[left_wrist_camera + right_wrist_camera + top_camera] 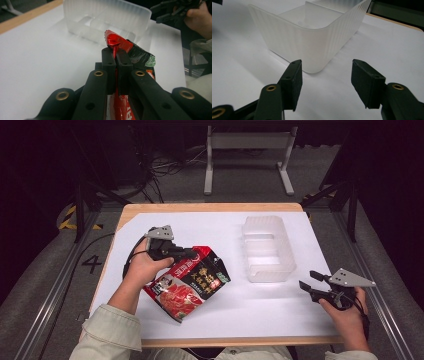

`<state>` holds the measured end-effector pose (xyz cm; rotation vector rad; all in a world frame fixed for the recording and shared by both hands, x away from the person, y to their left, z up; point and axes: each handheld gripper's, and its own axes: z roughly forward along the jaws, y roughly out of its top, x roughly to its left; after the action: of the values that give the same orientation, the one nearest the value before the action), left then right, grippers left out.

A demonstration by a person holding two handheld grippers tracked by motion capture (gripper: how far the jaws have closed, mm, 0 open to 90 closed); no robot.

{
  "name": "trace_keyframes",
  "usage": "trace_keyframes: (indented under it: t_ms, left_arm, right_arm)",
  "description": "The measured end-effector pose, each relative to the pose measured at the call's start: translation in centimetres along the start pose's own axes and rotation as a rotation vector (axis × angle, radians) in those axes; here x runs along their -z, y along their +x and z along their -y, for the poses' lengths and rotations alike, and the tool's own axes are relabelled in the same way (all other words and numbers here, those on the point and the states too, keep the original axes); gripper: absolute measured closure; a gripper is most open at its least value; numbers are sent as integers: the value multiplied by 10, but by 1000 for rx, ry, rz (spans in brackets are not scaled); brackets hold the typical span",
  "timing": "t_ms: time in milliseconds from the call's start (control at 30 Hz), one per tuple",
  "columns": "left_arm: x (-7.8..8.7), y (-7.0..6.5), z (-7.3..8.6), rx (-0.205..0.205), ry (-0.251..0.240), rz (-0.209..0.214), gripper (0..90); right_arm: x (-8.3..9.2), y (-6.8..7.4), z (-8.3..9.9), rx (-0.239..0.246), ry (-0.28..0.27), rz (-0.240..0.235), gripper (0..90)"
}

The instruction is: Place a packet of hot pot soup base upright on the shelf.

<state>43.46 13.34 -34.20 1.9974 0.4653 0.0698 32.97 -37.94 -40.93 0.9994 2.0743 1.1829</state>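
Left gripper (pixel 116 56) jaws pinched on top edge of red food packet (pixel 187 282); packet lies on white sheet (pixel 260 302), left of clear plastic bin (pixel 267 249). Right gripper (pixel 325 82) jaws spread, empty, near bin corner.

A "4" (pixel 92 264) stood on the floor left of the table; the red packet's (pixel 187 285) print was too small to read.

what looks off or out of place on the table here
Nothing looks spilled or damaged. The one oddity is the red food pouch: the left gripper is shut on its top edge, which is crumpled between the jaws, so the pouch lies askew. The translucent plastic bin stands upright and looks empty, and the right gripper is open, short of it.
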Motion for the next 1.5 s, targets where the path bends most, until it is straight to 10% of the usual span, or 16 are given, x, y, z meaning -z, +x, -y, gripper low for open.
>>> trace_keyframes:
  t_ms: [567,1233,1500]
  left_arm:
    - [40,-47,-14,-108,-227,-132,878]
    - [51,-54,-6,-65,-379,-344,878]
    - [51,-58,-6,-80,-400,-367,878]
  right_arm:
    - [-1,1,-1,3,-6,-3,427]
    - [14,8,-21,22,-27,3,474]
    - [8,24,-41,39,-74,-72,467]
